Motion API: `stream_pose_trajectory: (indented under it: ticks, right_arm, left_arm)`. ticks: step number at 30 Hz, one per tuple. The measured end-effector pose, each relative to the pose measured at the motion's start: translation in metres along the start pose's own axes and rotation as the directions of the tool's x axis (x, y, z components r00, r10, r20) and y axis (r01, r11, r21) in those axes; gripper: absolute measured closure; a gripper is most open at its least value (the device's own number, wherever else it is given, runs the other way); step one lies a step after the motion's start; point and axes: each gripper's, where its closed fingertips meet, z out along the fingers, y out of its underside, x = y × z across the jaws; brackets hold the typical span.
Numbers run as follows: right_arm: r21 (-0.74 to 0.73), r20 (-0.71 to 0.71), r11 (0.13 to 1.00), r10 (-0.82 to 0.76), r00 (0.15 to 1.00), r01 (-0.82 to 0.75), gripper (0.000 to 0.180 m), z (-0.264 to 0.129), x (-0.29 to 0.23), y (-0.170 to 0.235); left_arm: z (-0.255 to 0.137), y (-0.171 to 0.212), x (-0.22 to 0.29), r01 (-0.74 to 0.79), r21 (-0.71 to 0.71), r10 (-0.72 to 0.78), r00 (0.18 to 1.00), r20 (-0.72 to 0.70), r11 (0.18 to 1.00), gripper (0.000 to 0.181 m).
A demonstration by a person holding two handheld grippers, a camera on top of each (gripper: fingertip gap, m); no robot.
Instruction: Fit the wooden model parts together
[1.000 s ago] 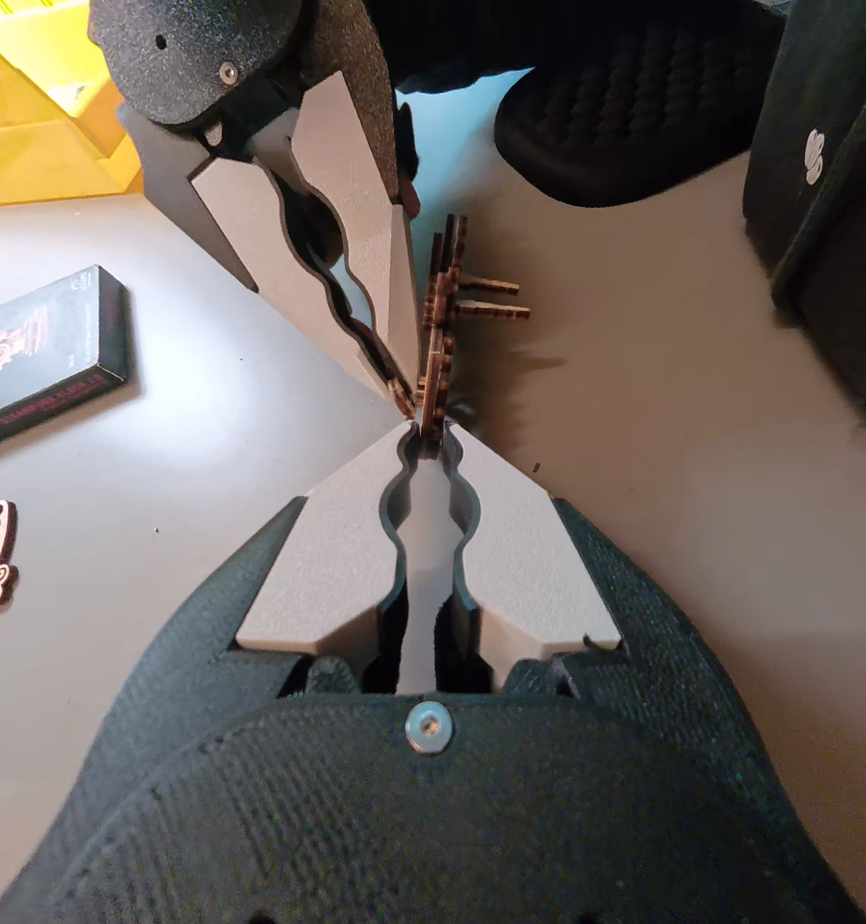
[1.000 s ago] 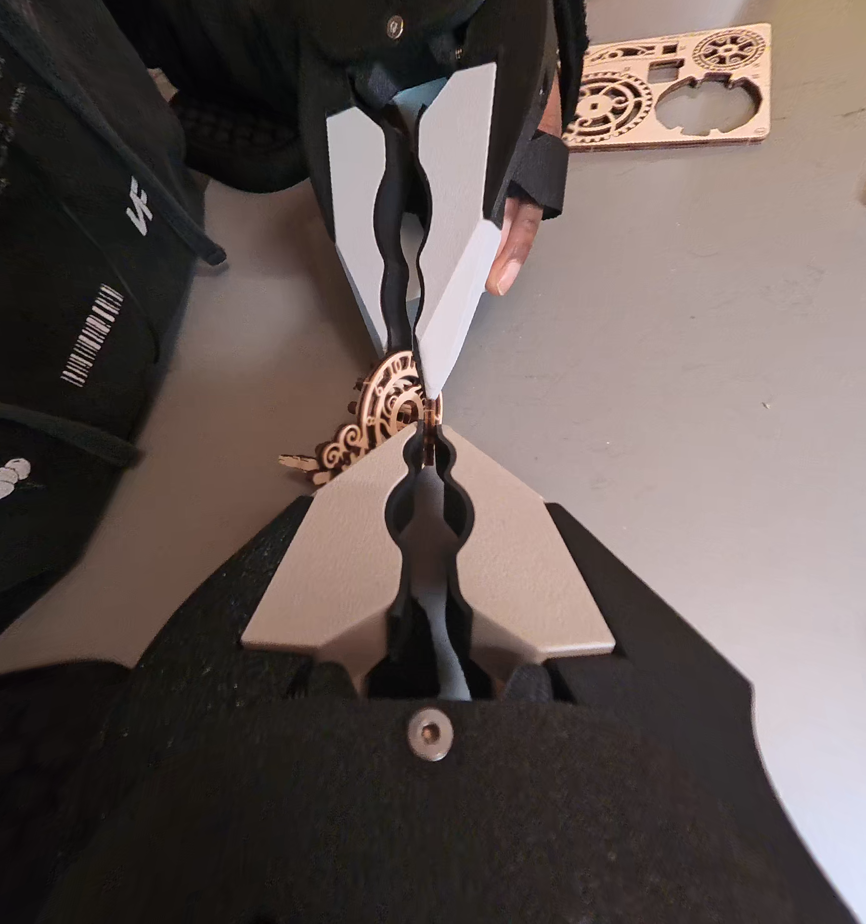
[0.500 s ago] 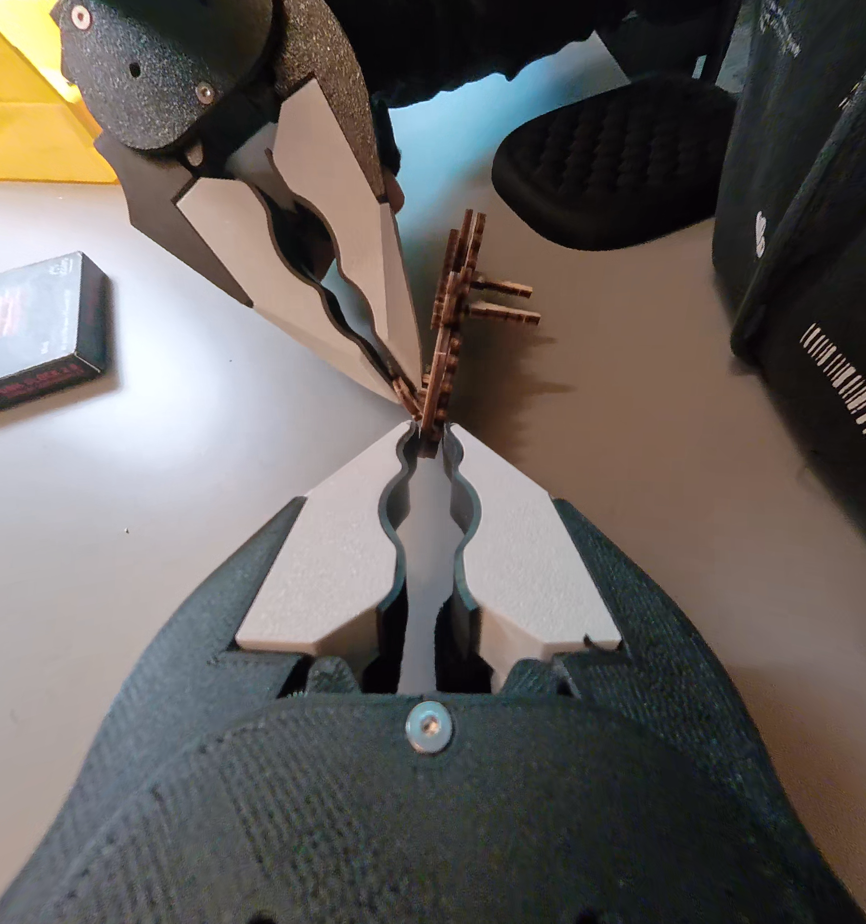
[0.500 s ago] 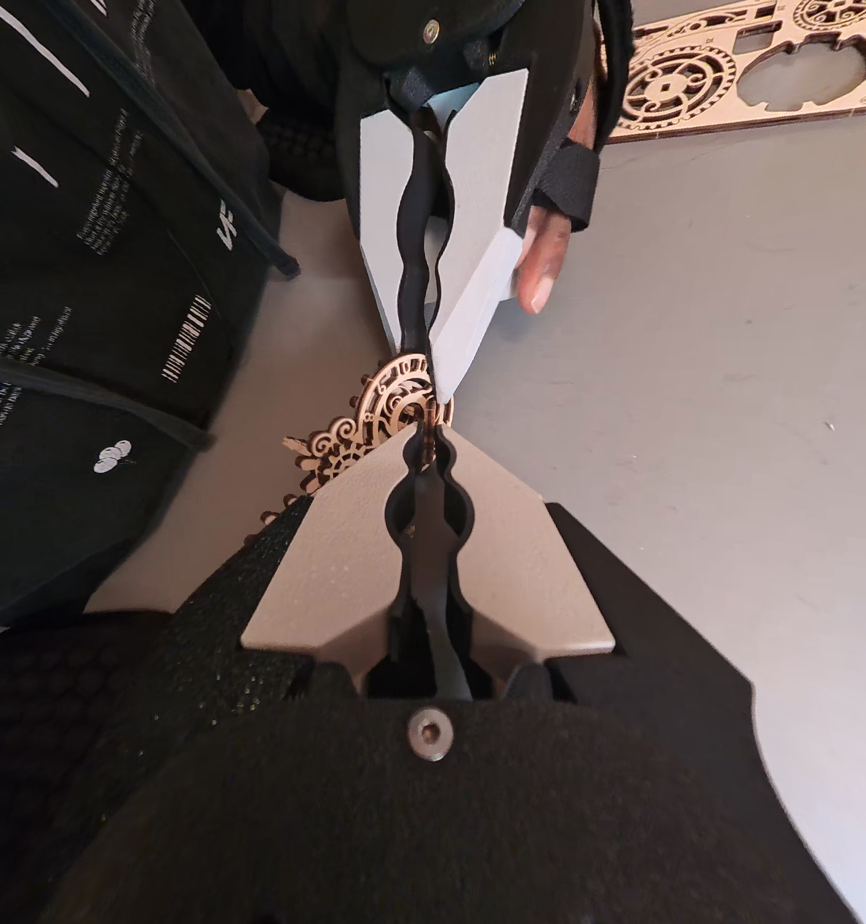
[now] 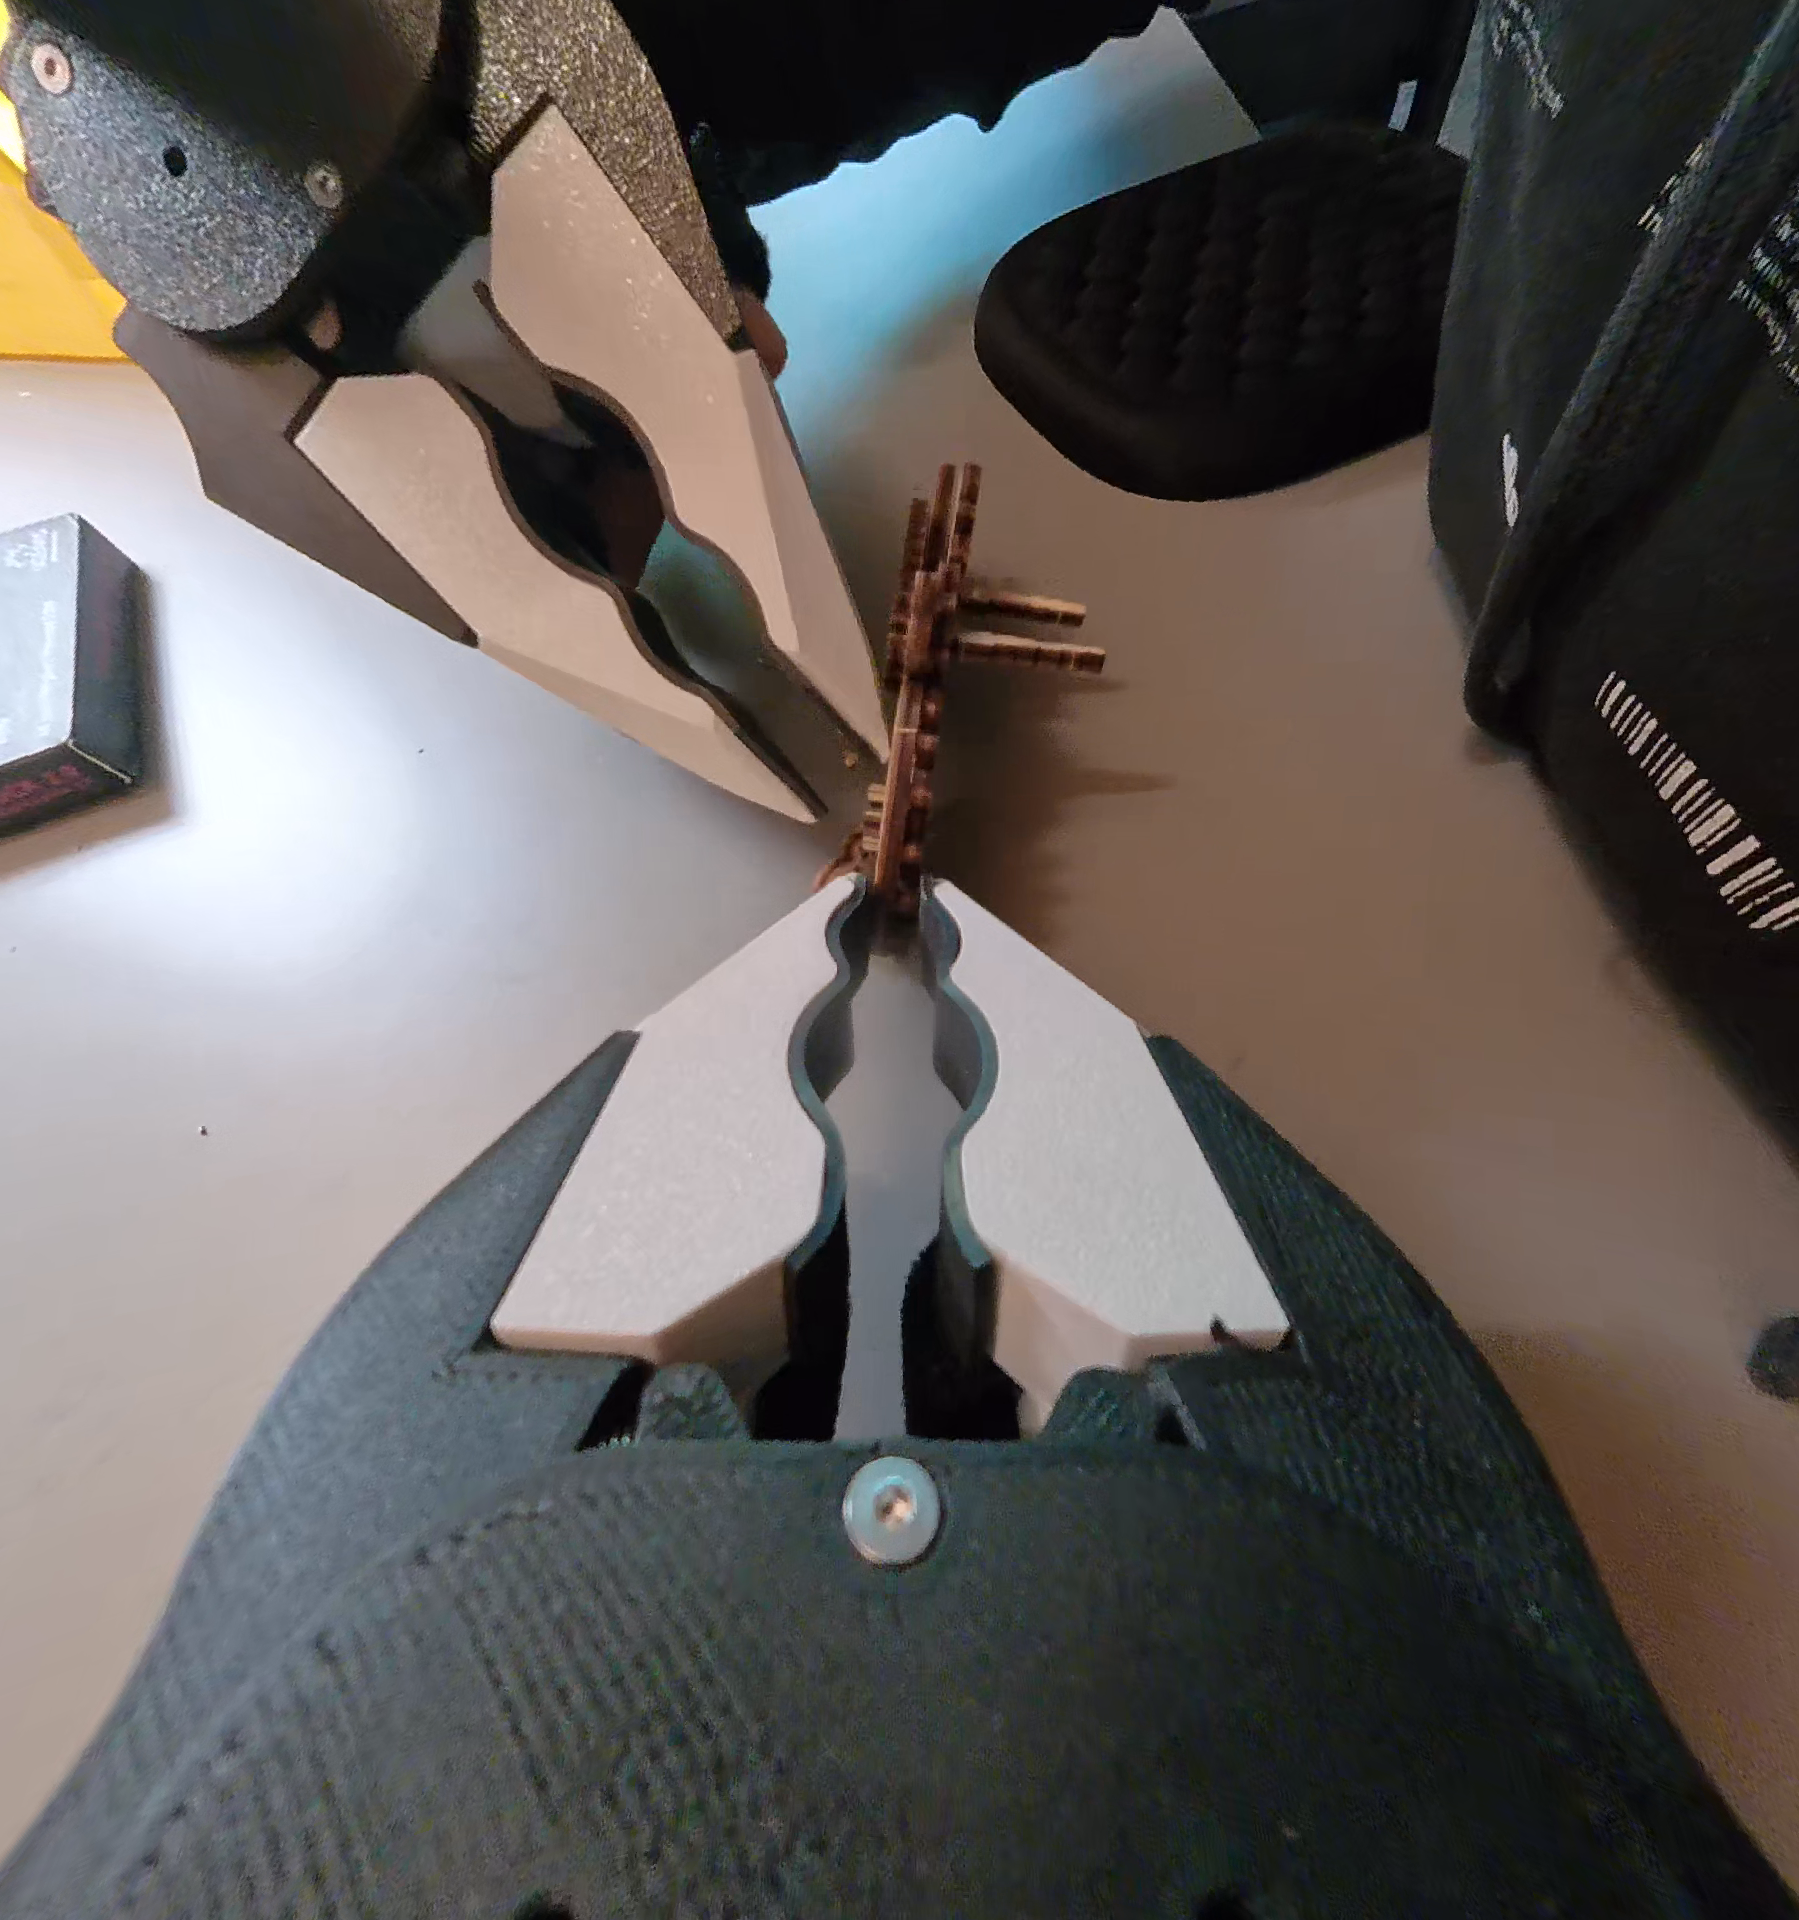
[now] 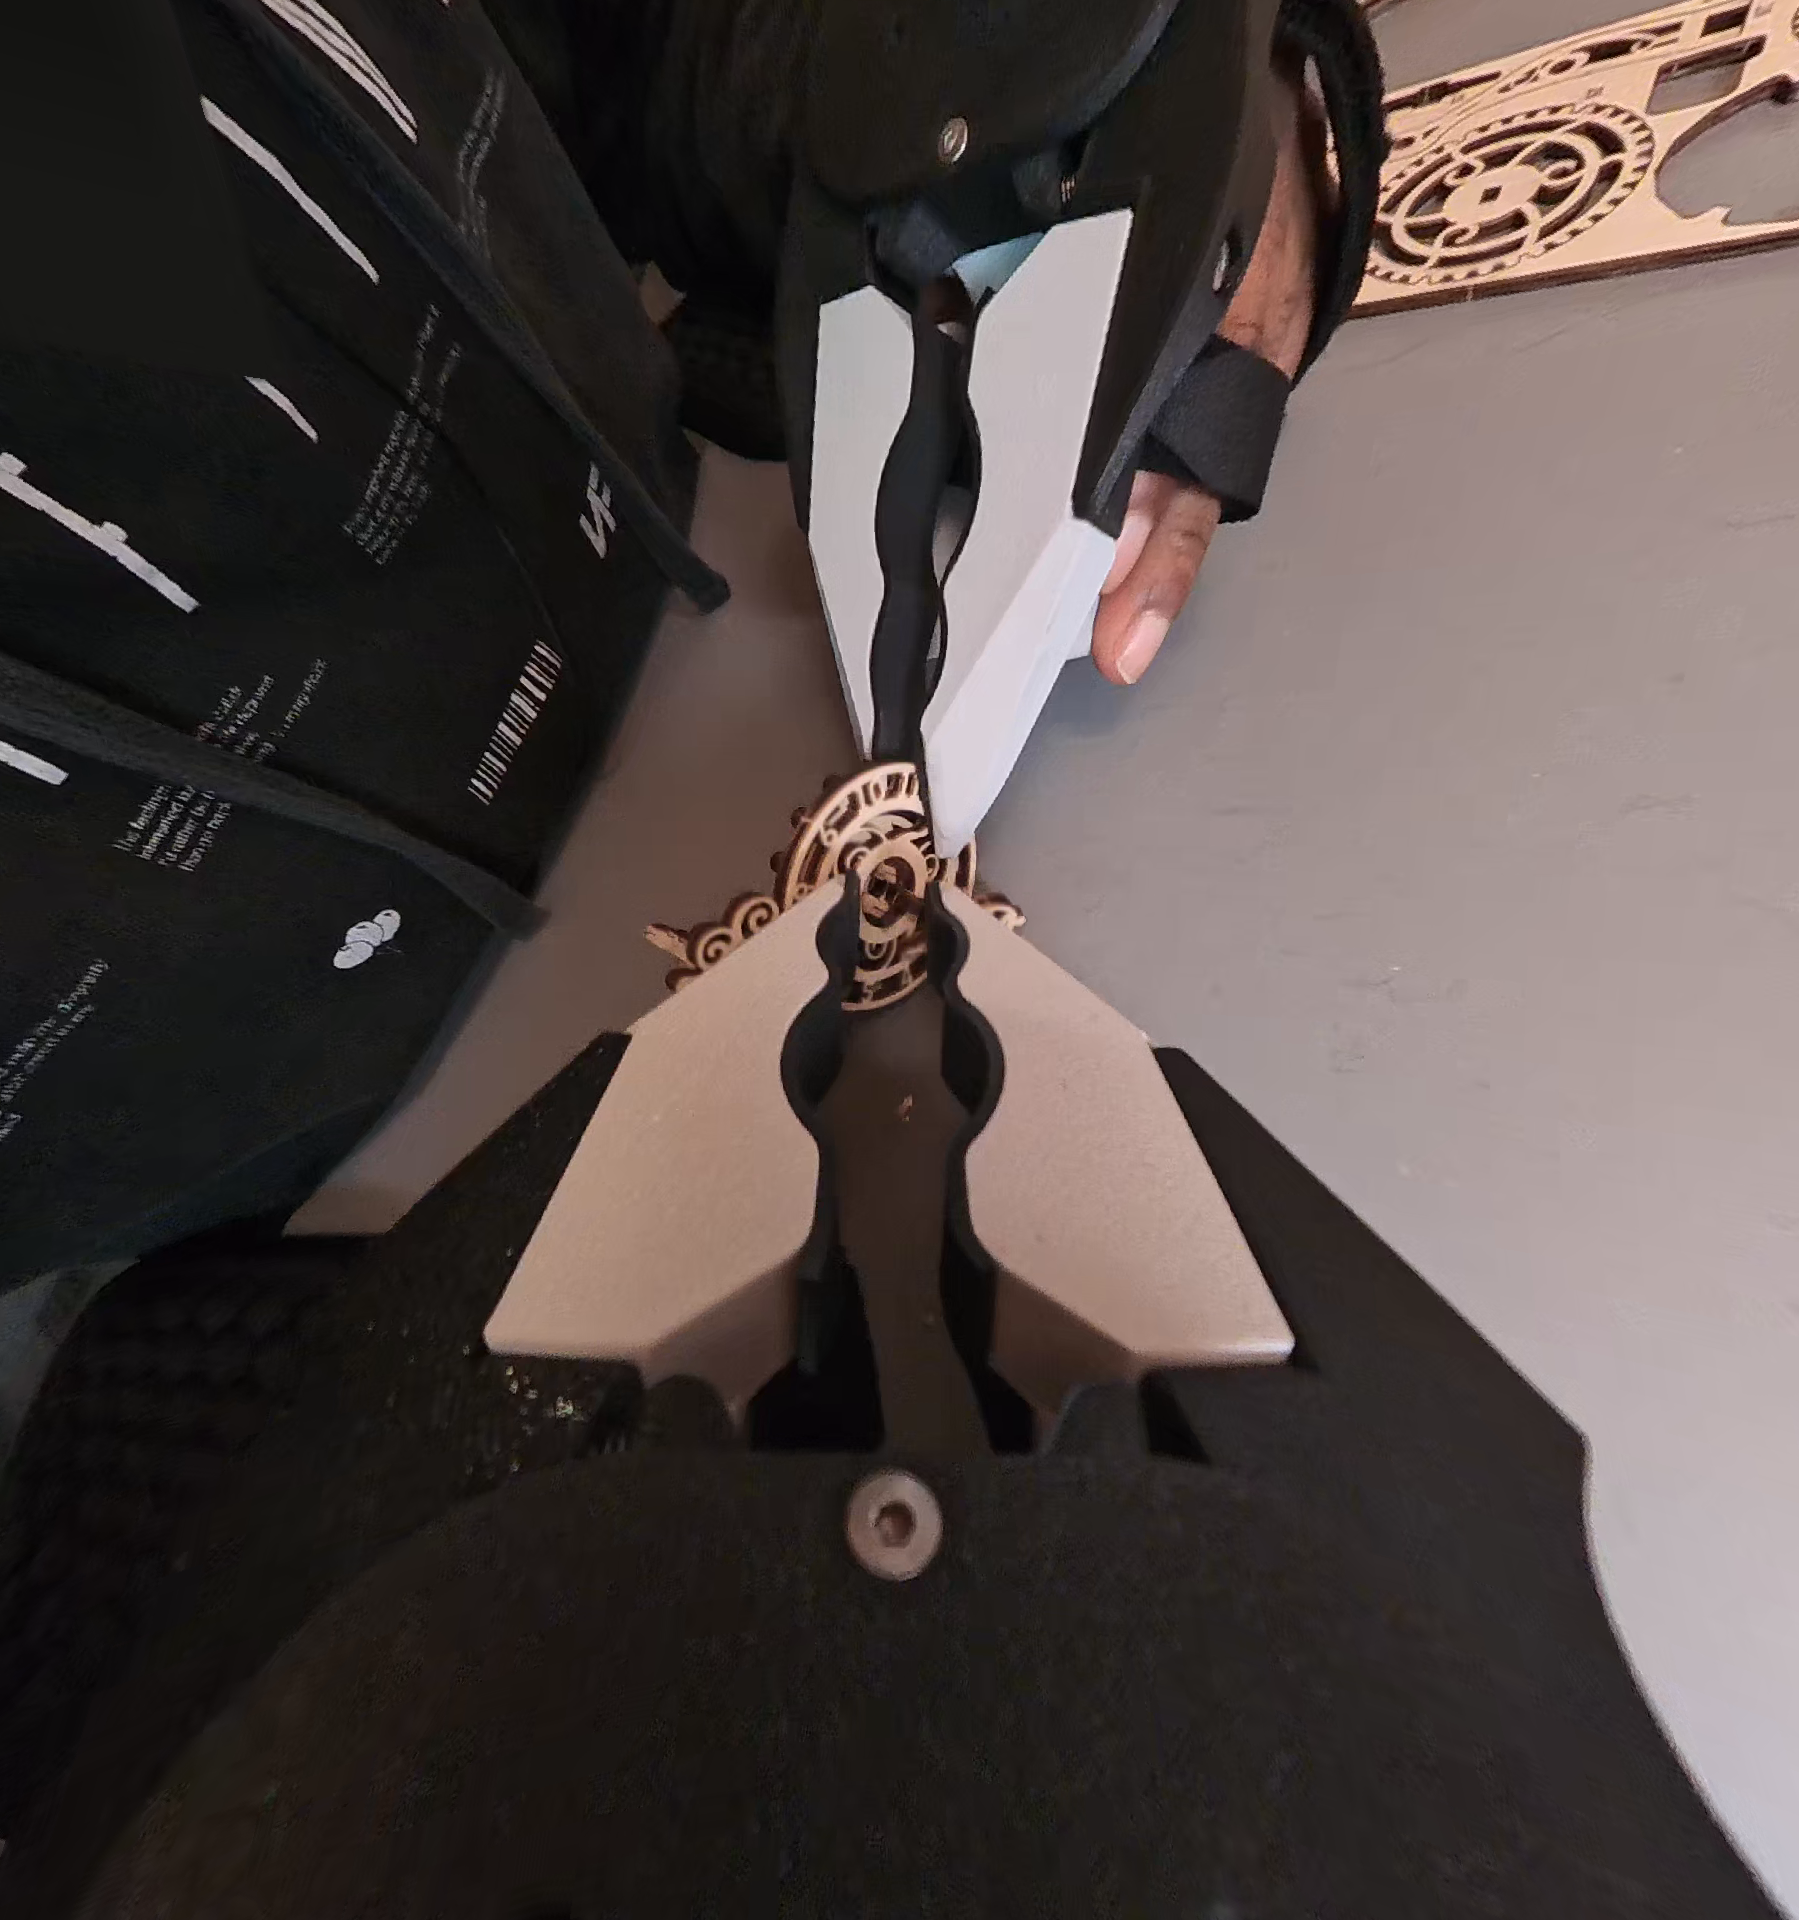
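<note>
Breakage is the big worry here imo. That laser-cut wooden model (image 5: 910, 748) is thin and full of filigree, and both grippers have it by the edges, so any twist between the two hands could snap a scroll or pop a joint that's only half seated. Slipping is the other one: each grip is right at the fingertips on a narrow rim, so a hard push could make the piece pivot or shoot out onto the desk (image 5: 251, 1039).

In the left wrist view it's edge-on, stacked layers of dark-burnt ply with two little pegs (image 5: 1030, 634) sticking out toward 3 o'clock. In the right wrist view you see its face: a pale round gear-like disc (image 6: 874, 842) with curly scrollwork trailing off toward 8 o'clock. It's held up off the desk, dead centre between the two tools.

The left gripper (image 5: 890, 894) is pinching the model's lower edge, jaws nearly together. The right gripper (image 6: 890, 904) is also clamped on it, around the hub of the disc, coming in from about 11 o'clock in the left view.

Further out: a black box (image 5: 33, 675) at 9 o'clock, black bags (image 6: 251, 520) at 10 o'clock in the right view, and the leftover punched-out wooden sheet (image 6: 1560, 177) at 1 o'clock.
</note>
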Motion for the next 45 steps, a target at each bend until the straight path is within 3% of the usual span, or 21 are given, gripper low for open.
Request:
stream_pose_trajectory:
  ticks: [6, 11, 17, 20, 23, 27, 29, 34, 37, 41, 45]
  right_arm:
    - [-0.021, -0.054, 1.0, 0.005, 0.999, -0.007, 0.169, -0.005, 0.01, 0.005]
    - [-0.169, -0.15, 0.986, -0.028, 0.988, 0.002, 0.17, -0.009, 0.014, 0.022]
    - [-0.271, -0.27, 0.962, -0.032, 0.962, -0.045, 0.164, -0.01, 0.007, 0.033]
    - [-0.198, -0.323, 0.978, -0.005, 0.946, -0.063, 0.161, -0.015, 0.0, 0.024]
    - [-0.068, -0.348, 0.993, 0.07, 0.935, -0.1, 0.157, -0.023, -0.005, 0.013]
    - [0.089, -0.34, 0.985, 0.169, 0.925, -0.147, 0.135, -0.028, -0.011, -0.01]
    - [0.064, -0.431, 0.995, 0.097, 0.897, -0.077, 0.13, -0.03, -0.011, -0.019]
    - [-0.211, -0.639, 0.964, -0.26, 0.724, 0.16, 0.137, -0.013, -0.014, -0.021]
    - [-0.348, -0.72, 0.898, -0.44, 0.537, 0.269, 0.173, -0.013, -0.004, -0.025]
    - [-0.482, -0.734, 0.81, -0.582, 0.351, 0.335, 0.175, -0.018, -0.002, -0.032]
    - [-0.552, -0.757, 0.751, -0.634, 0.16, 0.364, 0.175, -0.034, -0.004, -0.04]
  left_arm:
    - [-0.001, 0.002, 0.002, -0.006, -0.006, 0.006, 1.0, -0.015, 1.0, 0.175]
    - [-0.006, 0.004, 0.008, -0.024, -0.017, 0.023, 0.998, -0.063, 1.0, 0.175]
    - [-0.007, 0.001, 0.006, -0.232, -0.068, 0.236, 0.97, 0.056, 0.97, 0.175]
    - [-0.008, 0.0, 0.002, -0.325, -0.103, 0.336, 0.934, 0.121, 0.94, 0.175]
    - [-0.012, -0.001, -0.007, -0.451, -0.185, 0.484, 0.848, 0.218, 0.873, 0.175]
    - [-0.018, -0.013, -0.013, -0.562, -0.276, 0.625, 0.718, 0.307, 0.78, 0.175]
    - [-0.019, -0.014, -0.014, -0.526, -0.278, 0.593, 0.743, 0.311, 0.804, 0.175]
    - [-0.022, -0.018, -0.016, -0.389, -0.22, 0.442, 0.843, 0.306, 0.894, 0.175]
    - [-0.024, -0.019, -0.021, -0.349, -0.22, 0.405, 0.856, 0.321, 0.911, 0.175]
    - [-0.031, -0.027, -0.025, -0.278, -0.118, 0.302, 0.886, 0.351, 0.953, 0.173]
    - [-0.051, -0.04, -0.035, 0.009, 0.15, -0.052, 0.958, 0.283, 0.989, 0.148]
